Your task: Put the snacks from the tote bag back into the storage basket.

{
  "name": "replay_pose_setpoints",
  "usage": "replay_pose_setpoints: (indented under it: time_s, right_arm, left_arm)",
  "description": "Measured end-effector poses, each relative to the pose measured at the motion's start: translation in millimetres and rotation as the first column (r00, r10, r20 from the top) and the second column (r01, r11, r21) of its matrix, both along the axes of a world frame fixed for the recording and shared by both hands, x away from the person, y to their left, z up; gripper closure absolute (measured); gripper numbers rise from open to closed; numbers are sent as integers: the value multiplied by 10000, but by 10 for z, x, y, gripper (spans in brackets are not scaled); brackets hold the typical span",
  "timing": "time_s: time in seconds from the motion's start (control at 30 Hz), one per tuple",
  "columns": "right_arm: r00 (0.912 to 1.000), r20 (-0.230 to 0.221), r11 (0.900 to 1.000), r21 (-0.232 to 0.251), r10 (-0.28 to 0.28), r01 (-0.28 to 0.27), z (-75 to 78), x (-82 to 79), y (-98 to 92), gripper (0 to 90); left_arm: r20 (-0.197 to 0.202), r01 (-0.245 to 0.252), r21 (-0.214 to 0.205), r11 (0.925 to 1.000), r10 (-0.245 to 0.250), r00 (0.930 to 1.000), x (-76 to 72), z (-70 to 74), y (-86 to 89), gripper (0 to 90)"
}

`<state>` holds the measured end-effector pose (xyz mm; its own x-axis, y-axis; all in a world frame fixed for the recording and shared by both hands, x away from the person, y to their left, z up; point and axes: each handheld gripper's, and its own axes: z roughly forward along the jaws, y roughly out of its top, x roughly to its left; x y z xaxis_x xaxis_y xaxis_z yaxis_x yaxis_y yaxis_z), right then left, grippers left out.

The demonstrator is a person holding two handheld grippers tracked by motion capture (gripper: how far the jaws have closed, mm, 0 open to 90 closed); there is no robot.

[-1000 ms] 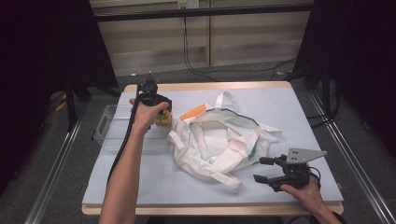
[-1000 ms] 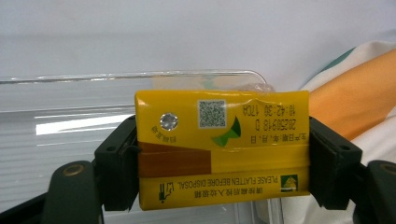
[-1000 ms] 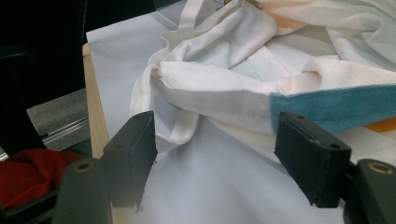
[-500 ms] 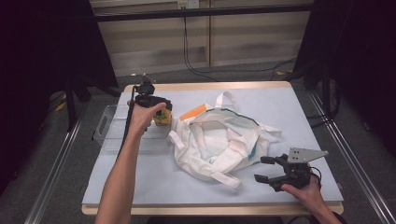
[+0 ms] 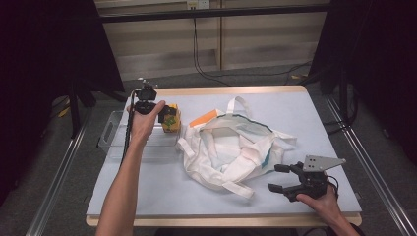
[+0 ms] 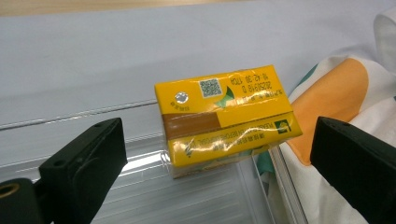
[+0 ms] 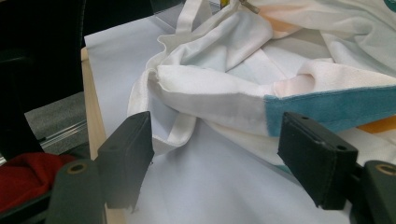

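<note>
A yellow drink carton [image 5: 171,119] rests at the right end of a clear plastic tray [image 5: 118,142], beside a white tote bag [image 5: 231,147] with orange and teal patches. My left gripper [image 5: 163,114] is just left of the carton. Its jaws have just been opening and stand wide on either side of the carton [image 6: 226,116] without touching it. My right gripper [image 5: 274,178] hovers open near the table's front right corner. The bag's white strap and teal hem [image 7: 224,79] lie just ahead of its jaws, and nothing is between them.
The blue-grey mat [image 5: 162,191] covers the wooden table. The tray's ribbed floor [image 6: 140,196] is bare below the carton. Dark curtains hang at both sides, metal rails run along the floor, and cables lie behind the table's far edge.
My left gripper has opened and let go of the carton, and the hand has drawn back to the left. The carton stays at the tray's end. The right hand has not moved.
</note>
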<state>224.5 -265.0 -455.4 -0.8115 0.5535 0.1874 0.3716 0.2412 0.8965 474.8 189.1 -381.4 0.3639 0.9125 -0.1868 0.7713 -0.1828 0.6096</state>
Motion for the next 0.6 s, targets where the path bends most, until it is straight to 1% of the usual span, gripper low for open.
replay_pose_setpoints:
  time_s: [0.03,0.07,0.13,0.17,0.2,0.3,0.33,0.37,0.4,0.47,0.53,0.6]
  right_arm:
    - [10000,5,10000,0,-2,2,1,0,0,257]
    - [10000,10,10000,-3,-7,7,2,-1,0,256]
    - [10000,17,10000,10,-46,46,3,-3,-3,245]
    - [10000,13,10000,25,-83,83,4,-2,-3,237]
    - [10000,7,9999,37,-98,98,4,1,-5,225]
    - [9999,-8,9999,68,-103,103,5,7,-10,215]
    - [9999,-16,9999,66,-116,116,5,7,-11,211]
    - [9999,-34,9999,70,-144,144,6,7,-11,205]
    - [9999,-58,9999,81,-146,146,7,9,-11,200]
    - [9999,-52,9998,68,-162,163,5,13,-13,198]
    - [9998,-33,9998,53,-177,178,4,17,-12,196]
    - [9998,-67,9998,43,-188,188,3,22,-11,194]
  left_arm:
    - [149,148,74,9999,-149,9998,-22,8,24,37]
    - [290,188,-23,9998,-187,9994,-50,18,42,37]
    - [548,490,-140,9987,-481,9973,-91,25,68,37]
    - [620,574,-93,9983,-567,9965,-109,31,80,35]
    - [639,561,-84,9984,-555,9964,-124,34,88,33]
    - [918,599,-51,9982,-591,9940,-164,51,128,32]
    - [936,653,38,9979,-654,9935,-171,57,146,32]
    - [1074,675,105,9977,-682,9919,-186,63,157,33]
    - [1172,720,39,9974,-720,9905,-203,70,162,33]
    - [1293,801,55,9968,-801,9884,-238,82,172,34]
    - [1505,859,-196,9961,-820,9852,-295,77,185,35]
    - [1608,918,-213,9955,-872,9831,-333,65,210,35]
